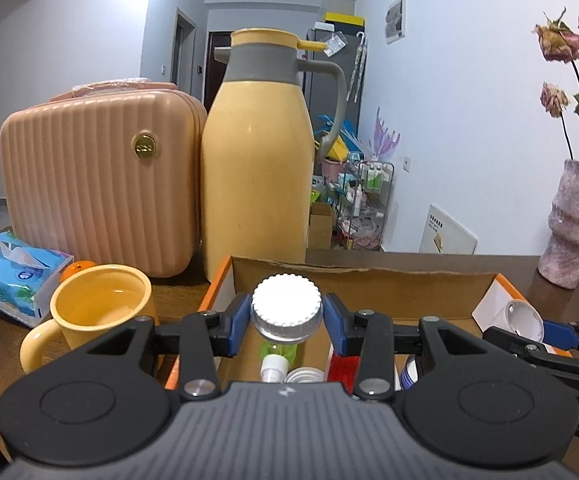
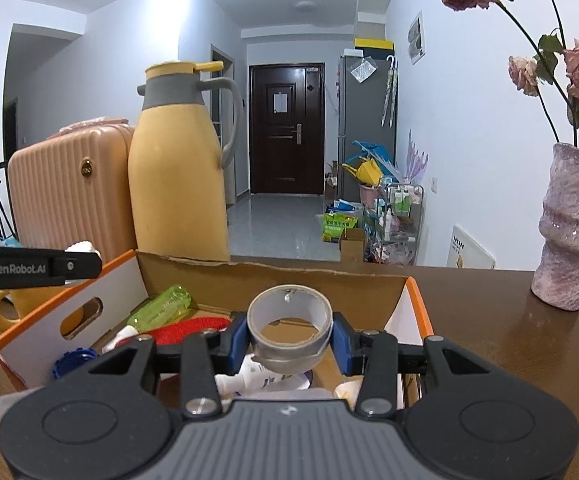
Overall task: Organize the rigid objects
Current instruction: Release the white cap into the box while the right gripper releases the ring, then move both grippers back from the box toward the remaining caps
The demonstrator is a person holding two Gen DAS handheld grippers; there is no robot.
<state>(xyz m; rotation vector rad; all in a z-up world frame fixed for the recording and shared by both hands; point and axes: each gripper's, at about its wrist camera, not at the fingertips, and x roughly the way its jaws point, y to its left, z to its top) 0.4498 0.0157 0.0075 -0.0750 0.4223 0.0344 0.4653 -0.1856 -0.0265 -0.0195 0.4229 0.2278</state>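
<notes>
My left gripper (image 1: 287, 316) is shut on a white ribbed-cap jar (image 1: 286, 306) and holds it above an open cardboard box (image 1: 369, 284) with orange edges. My right gripper (image 2: 289, 338) is shut on a grey tape roll (image 2: 289, 330) over the same box (image 2: 289, 280). Inside the box lie a green bottle (image 2: 161, 306), a red round piece (image 2: 193, 326), a blue cap (image 2: 71, 360) and white items. The right gripper also shows in the left wrist view (image 1: 545, 330) at the right, with the tape roll (image 1: 523, 318).
A yellow thermos jug (image 1: 255, 168) and a pink ribbed case (image 1: 97, 184) stand behind the box. A yellow mug (image 1: 97, 312) and a tissue pack (image 1: 13, 272) sit to the left. A pink vase with dried roses (image 2: 569, 224) stands on the brown table (image 2: 489, 320) at the right.
</notes>
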